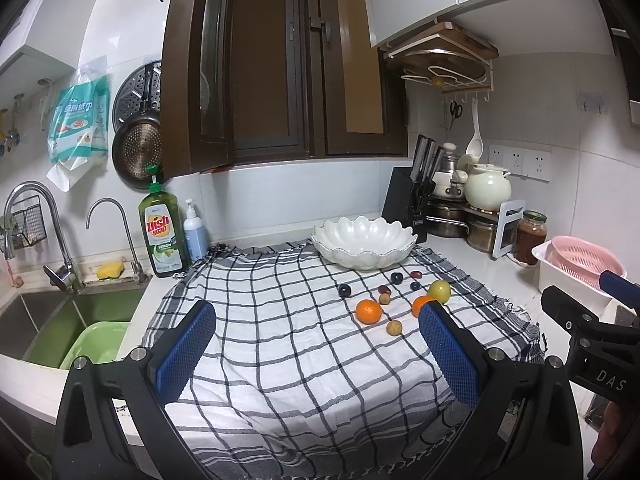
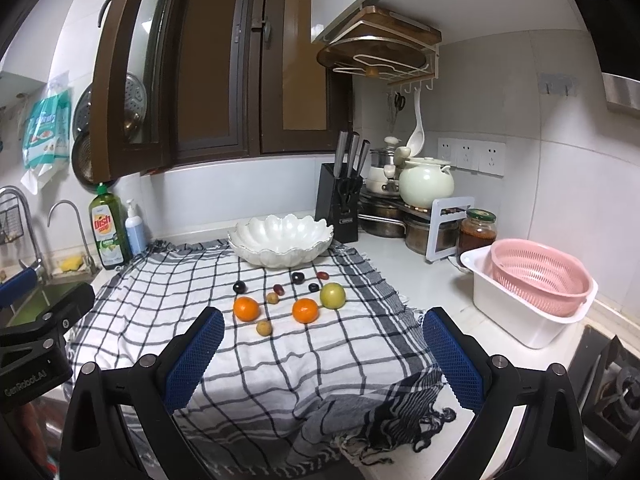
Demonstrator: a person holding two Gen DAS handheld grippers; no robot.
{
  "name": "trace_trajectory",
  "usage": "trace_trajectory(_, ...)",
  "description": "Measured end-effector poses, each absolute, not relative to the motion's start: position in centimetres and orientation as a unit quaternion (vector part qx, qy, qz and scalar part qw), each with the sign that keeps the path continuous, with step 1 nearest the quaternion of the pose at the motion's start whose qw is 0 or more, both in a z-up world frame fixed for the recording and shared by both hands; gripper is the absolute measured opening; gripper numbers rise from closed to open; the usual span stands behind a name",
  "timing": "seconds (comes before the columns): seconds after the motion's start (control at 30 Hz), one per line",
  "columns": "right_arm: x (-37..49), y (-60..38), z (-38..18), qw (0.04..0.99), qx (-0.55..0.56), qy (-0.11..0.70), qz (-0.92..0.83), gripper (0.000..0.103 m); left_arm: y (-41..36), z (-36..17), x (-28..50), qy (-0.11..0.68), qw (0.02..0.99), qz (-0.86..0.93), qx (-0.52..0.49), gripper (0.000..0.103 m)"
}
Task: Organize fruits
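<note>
White counter (image 2: 404, 256) (corner), checked cloth (image 2: 200, 280) spread flat.

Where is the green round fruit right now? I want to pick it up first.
In both views, the round green fruit lies on the checked cloth, at the right end of the fruit cluster, beside the right-hand orange.

The near half of the checked cloth (image 2: 280, 368) lies bare, giving open passage toward the fruit cluster: 2 oranges (image 2: 246, 308), a green fruit (image 2: 332, 296) and small dark fruits (image 2: 240, 287) set apart with gaps between. Behind them the white scalloped bowl (image 2: 281, 245) blocks the way; a knife block (image 2: 337, 204) and pink colander (image 2: 540, 280) flank the right.
</note>
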State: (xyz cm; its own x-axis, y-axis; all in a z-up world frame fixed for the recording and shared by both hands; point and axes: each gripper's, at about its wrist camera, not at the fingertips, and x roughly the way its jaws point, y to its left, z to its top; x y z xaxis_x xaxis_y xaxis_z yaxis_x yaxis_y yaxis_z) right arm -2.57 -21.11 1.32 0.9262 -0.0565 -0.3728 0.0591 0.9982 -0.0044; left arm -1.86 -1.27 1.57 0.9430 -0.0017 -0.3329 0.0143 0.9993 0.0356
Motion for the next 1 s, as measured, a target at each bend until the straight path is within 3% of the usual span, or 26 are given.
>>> trace_trajectory(1.0, -3.06, -21.45, 2.16, 0.983, 0.001, 0.179, -0.042, 0.101, -1.70, 1.81, -1.98, 0.164, 0.986, -0.022, 0.015, 0.103)
